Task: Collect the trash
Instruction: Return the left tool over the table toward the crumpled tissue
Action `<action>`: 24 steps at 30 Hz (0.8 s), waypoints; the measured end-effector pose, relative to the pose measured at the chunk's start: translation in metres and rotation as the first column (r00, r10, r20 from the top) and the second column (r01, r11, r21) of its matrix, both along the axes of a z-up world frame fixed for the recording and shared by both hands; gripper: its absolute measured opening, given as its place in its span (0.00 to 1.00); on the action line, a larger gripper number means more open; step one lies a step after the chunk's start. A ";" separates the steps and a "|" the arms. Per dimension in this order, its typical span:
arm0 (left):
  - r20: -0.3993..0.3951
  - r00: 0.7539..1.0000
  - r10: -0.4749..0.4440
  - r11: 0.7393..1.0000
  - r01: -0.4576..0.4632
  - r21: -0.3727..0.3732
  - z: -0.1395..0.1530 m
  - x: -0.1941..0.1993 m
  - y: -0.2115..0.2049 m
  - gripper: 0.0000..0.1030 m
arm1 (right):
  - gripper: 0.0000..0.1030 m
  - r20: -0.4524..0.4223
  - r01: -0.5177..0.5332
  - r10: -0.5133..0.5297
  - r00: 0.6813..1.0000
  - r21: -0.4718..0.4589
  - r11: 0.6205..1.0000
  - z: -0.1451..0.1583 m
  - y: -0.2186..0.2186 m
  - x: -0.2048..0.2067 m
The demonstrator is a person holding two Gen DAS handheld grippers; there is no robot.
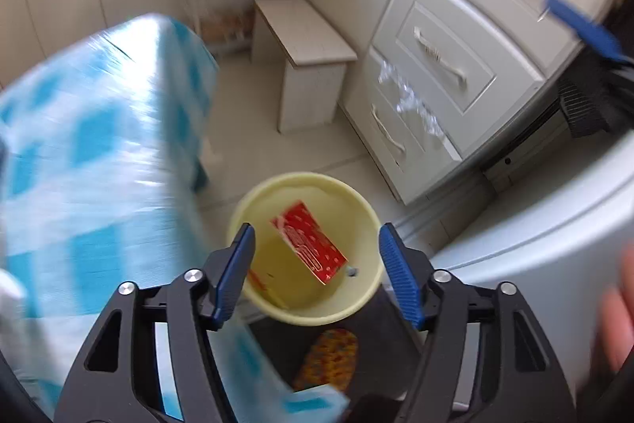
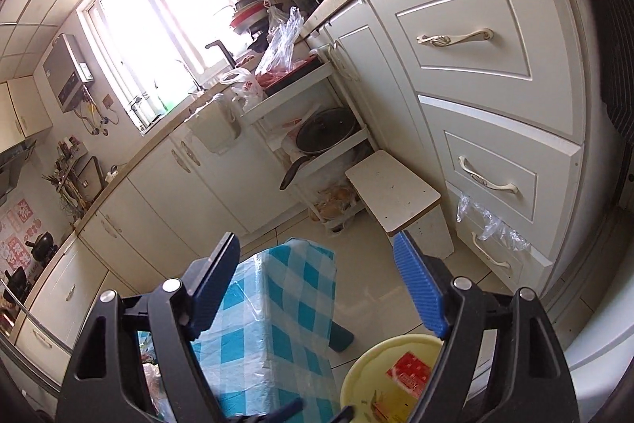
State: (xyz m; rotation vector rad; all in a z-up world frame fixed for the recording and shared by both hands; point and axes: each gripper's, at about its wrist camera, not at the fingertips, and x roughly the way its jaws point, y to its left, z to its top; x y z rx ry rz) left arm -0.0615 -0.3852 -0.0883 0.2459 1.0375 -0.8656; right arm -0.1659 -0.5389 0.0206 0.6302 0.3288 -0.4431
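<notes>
A pale yellow trash bin (image 1: 358, 201) stands on the floor below my left gripper (image 1: 315, 274), which is open and empty, directly above the bin's rim. A red packet (image 1: 311, 242) lies inside the bin with a few small scraps. In the right wrist view the bin (image 2: 356, 375) sits at the bottom with the red packet (image 2: 408, 369) in it. My right gripper (image 2: 317, 288) is open and empty, raised above the floor; its blue fingertip also shows in the left wrist view (image 1: 580, 26).
A table with a blue-and-white checked cloth (image 1: 91, 161) (image 2: 285, 316) stands left of the bin. A small white stool (image 2: 392, 191), white drawers (image 2: 495, 113) with a plastic bag (image 2: 491, 221) caught in one, and a white appliance (image 1: 547, 252) are to the right.
</notes>
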 end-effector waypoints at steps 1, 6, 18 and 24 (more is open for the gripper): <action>0.027 1.000 0.005 1.000 -0.005 -0.007 0.008 -0.001 0.013 0.65 | 0.75 -0.001 -0.009 0.009 1.000 -0.007 1.000 0.001 0.004 0.002; 0.174 0.981 0.086 0.996 -0.082 -0.029 0.054 0.002 0.104 0.73 | 0.76 -0.012 -0.080 0.080 0.997 -0.020 0.997 0.003 0.028 0.020; 0.260 0.845 0.468 0.877 -0.480 -0.018 0.080 0.068 0.342 0.79 | 0.77 -0.125 -0.421 0.422 0.898 0.041 0.906 -0.018 0.128 0.101; 0.234 0.823 0.518 0.848 -0.530 -0.009 0.057 0.078 0.369 0.79 | 0.77 -0.215 -0.554 0.543 0.812 0.008 0.832 -0.028 0.191 0.135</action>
